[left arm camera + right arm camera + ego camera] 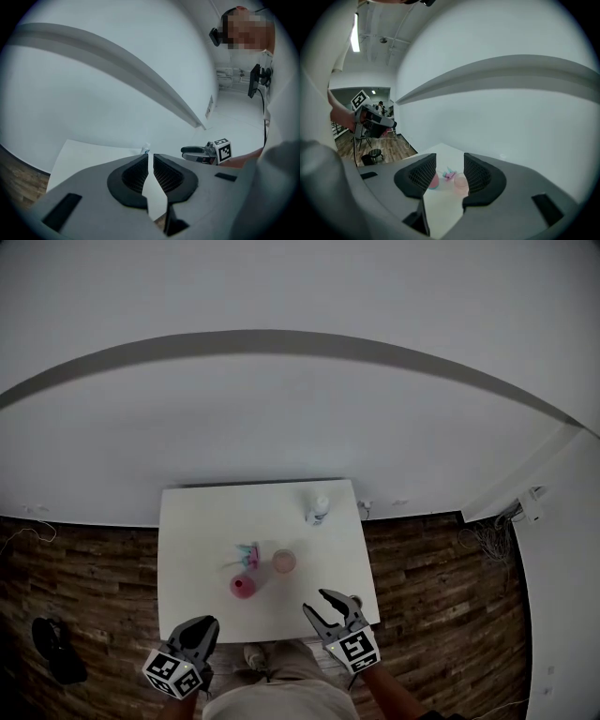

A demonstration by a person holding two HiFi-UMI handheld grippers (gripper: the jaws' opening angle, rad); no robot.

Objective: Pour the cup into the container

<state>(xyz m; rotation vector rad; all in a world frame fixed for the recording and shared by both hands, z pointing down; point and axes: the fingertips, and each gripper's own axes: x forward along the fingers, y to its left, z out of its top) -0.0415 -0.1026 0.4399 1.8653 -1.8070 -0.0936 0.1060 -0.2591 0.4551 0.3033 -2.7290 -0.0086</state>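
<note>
On the white table point(197, 521) stand a pink cup point(242, 587) and, to its right, a clear round container point(284, 562) with a pinkish tint. My right gripper point(316, 601) hovers over the table's near right corner, open and empty. In the right gripper view its jaws point(450, 164) frame the pink cup point(434, 181) and the container point(461, 180), both still well ahead. My left gripper point(208, 622) is at the near left edge, shut with nothing in it; in its own view point(151, 161) only a thin slit shows between the pads.
A small blue and pink object point(248, 554) lies just behind the cup. A white bottle point(319, 512) stands near the table's far right edge. Dark wood floor surrounds the table, and a white wall rises behind it. A black object point(52, 643) lies on the floor at left.
</note>
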